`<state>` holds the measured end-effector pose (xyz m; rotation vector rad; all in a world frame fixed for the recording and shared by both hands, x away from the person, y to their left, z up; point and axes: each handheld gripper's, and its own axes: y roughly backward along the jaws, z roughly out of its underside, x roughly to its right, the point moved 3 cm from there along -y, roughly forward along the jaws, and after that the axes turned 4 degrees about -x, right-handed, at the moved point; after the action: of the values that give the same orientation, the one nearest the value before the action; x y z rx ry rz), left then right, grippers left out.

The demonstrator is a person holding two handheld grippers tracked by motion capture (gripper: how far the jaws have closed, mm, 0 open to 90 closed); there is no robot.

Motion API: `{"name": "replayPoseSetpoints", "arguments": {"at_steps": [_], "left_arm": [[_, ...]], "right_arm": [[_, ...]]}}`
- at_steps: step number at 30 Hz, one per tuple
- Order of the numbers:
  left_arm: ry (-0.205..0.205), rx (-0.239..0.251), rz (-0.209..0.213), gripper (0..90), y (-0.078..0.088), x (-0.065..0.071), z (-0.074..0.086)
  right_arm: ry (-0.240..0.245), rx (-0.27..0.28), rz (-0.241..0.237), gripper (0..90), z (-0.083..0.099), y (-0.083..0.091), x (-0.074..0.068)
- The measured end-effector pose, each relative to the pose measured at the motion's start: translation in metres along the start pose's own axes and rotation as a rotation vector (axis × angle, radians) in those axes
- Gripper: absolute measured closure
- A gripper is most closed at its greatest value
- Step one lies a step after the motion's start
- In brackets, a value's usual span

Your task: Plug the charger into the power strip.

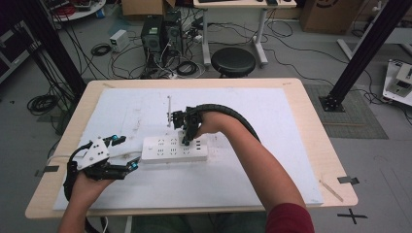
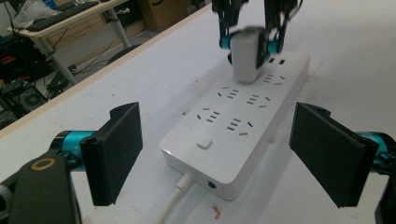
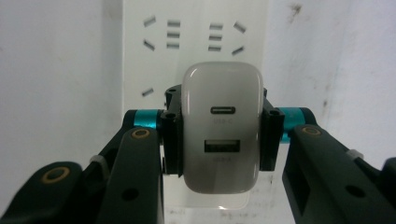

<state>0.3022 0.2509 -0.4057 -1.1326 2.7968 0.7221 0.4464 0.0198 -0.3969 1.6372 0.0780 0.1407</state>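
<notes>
Even, bright indoor light with soft, faint shadows. The white counter [image 1: 145, 104] looks washed out. The charger [image 2: 246, 53] is motion-blurred in the left gripper view, sharper in the right gripper view.

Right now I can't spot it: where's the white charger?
The white charger sits between the right tongs, over the far end of the power strip, seen in the right gripper view.

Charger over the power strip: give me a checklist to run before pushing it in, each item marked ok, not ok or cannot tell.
1. Right gripper shut on the charger, both sides clamped: ok.
2. Charger above the power strip, near its far end: ok.
3. Prongs lined up with a socket: cannot tell, prongs hidden.
4. Left gripper bracing the strip: not ok, jaws open either side of its cable end, not touching.
5. Strip lying flat on the white mat: ok.
</notes>
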Motion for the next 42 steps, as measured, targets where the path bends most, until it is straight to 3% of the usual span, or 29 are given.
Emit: {"name": "replayPoseSetpoints", "arguments": {"at_steps": [2,5,7,8,13,23,25,28,35,42], "left_arm": [[-0.001,0.001,-0.001,17.4,-0.001,0.0,0.0],[-0.003,0.003,-0.001,17.3,-0.003,-0.003,-0.004],[-0.014,0.005,-0.009,17.4,-0.002,-0.004,-0.008],[-0.015,0.011,-0.007,17.3,-0.001,-0.004,-0.01],[-0.013,0.008,-0.007,17.3,-0.002,-0.004,-0.009],[-0.007,0.005,-0.005,17.3,-0.002,-0.003,-0.008],[-0.007,0.008,-0.003,17.3,-0.001,-0.003,-0.009],[-0.008,0.011,-0.002,17.4,-0.001,-0.004,-0.013],[-0.017,0.019,0.013,17.3,-0.003,-0.007,-0.023],[-0.011,0.043,0.051,17.3,-0.011,-0.01,-0.03]], "right_arm": [[-0.016,0.0,-0.015,63.5,0.0,0.0,0.002],[-0.023,-0.043,0.009,63.6,-0.005,-0.003,-0.001],[-0.037,-0.032,-0.012,63.6,-0.003,-0.004,0.001],[-0.022,-0.014,-0.006,63.6,-0.002,-0.005,0.002],[-0.045,-0.023,-0.001,63.5,-0.002,-0.004,0.0],[-0.034,0.01,-0.001,60.0,0.001,-0.004,0.001],[-0.078,0.063,0.011,42.6,0.002,0.001,0.001],[-0.131,0.171,0.025,36.9,0.012,0.018,0.002],[-0.259,0.378,0.087,30.3,0.051,0.05,-0.008],[-0.399,0.568,0.135,25.4,0.099,0.066,-0.023]]}}
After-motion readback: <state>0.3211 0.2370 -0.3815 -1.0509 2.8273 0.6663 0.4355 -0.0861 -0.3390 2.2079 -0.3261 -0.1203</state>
